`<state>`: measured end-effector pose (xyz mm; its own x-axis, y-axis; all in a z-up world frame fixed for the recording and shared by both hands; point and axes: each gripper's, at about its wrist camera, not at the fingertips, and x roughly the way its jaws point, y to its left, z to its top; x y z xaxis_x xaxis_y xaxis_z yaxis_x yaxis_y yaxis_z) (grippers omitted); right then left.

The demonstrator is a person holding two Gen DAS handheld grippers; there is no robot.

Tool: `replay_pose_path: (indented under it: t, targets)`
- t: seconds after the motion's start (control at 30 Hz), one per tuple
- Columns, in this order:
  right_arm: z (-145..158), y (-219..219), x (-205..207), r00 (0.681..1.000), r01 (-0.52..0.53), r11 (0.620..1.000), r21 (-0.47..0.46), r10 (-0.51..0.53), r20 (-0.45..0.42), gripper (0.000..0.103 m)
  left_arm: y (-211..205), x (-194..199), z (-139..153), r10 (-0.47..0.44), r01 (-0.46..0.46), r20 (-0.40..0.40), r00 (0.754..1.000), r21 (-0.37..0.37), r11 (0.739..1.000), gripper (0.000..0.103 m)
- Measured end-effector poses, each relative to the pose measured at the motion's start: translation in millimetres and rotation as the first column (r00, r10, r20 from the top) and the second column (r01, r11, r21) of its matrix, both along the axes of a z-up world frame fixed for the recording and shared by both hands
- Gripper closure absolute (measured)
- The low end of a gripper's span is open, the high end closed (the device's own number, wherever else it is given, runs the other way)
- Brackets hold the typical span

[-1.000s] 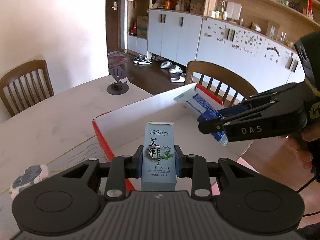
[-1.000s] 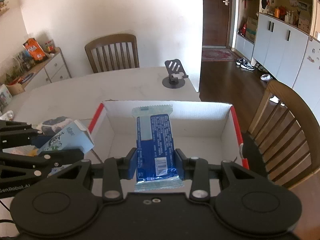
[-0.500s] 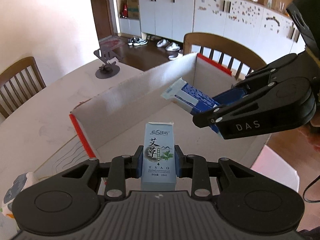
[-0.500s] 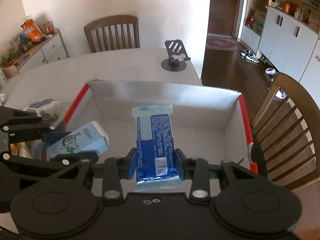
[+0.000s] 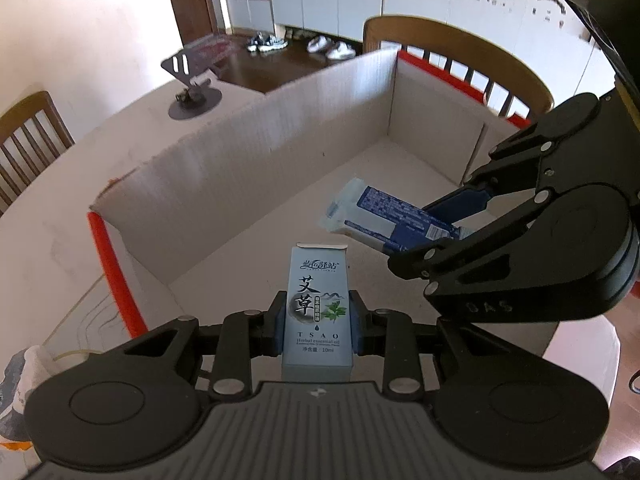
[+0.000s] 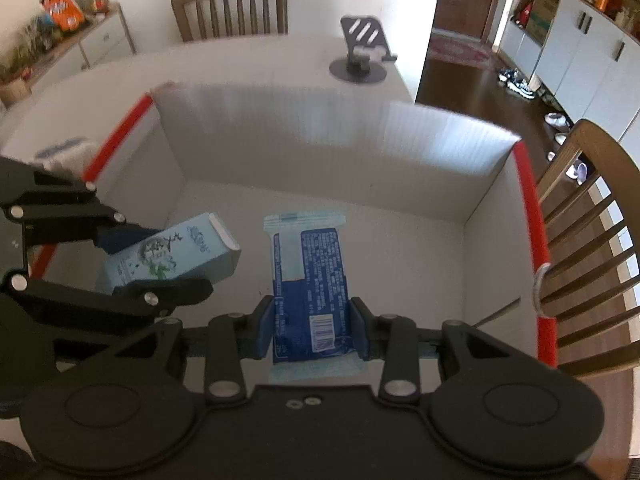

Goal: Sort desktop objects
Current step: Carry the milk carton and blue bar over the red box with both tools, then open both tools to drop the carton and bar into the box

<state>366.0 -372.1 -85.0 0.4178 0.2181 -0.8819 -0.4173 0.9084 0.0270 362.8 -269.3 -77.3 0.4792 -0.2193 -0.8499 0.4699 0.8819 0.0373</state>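
Over the box [image 6: 532,216], left gripper [image 5: 316,316] is clamping carton [image 5: 316,312], right gripper [image 6: 312,328] is pinching sachet [image 6: 308,264]; both awaiting release, box otherwise bare.

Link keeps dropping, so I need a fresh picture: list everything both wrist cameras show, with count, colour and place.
Cardboard box: one, white with red edges, on the table, open.
Essential oil carton: one, pale blue, held over the box.
Snack packet: one, dark blue and white, held over the box.
Table: one, white.
Phone stand: one, dark grey, far side of the table.
Wooden chairs: two, brown, around the table.
Crumpled wrapper: one, white and blue, left of the box.
Left gripper: black, shut on the essential oil carton.
Right gripper: black, shut on the snack packet.
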Motion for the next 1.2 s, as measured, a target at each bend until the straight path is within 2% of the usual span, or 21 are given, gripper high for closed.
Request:
replay_pose_path:
  t: [0.23,0.53,0.77,0.87,0.97,1.07,1.13,1.2]
  targets:
    - [-18,11,6,0.996,-0.035,0.997,-0.064,0.029,-0.085,0.066,2,6,-11,-0.001,0.003,-0.077,0.997,0.02,1.0,0.075]
    - [-33,13,9,0.991,-0.041,0.996,-0.083,0.03,-0.13,0.065,-7,7,-19,-0.041,0.052,-0.149,0.988,0.072,0.996,0.075]
    - [-32,12,12,0.989,-0.019,0.996,-0.087,0.006,-0.147,0.062,-8,9,-22,-0.048,0.064,-0.181,0.982,0.085,0.994,0.075]
    - [-33,12,13,0.988,-0.015,0.996,-0.085,0.002,-0.153,0.062,-9,15,-22,-0.047,0.062,-0.179,0.983,0.08,0.995,0.074]
    - [-33,12,13,0.989,-0.008,0.996,-0.084,-0.005,-0.148,0.058,-7,14,-19,-0.046,0.057,-0.169,0.985,0.063,0.996,0.074]
    - [-32,9,16,0.989,0.011,0.997,-0.075,-0.022,-0.144,0.051,-4,12,-15,-0.047,0.054,-0.156,0.987,0.043,0.998,0.069]
    - [-32,7,17,0.989,0.026,0.998,-0.063,-0.035,-0.142,0.047,-4,8,-11,-0.049,0.055,-0.14,0.989,0.036,0.998,0.059]
    - [-27,8,15,0.99,0.034,0.998,-0.051,-0.041,-0.138,0.043,-5,6,-7,-0.053,0.057,-0.125,0.991,0.032,0.998,0.054]
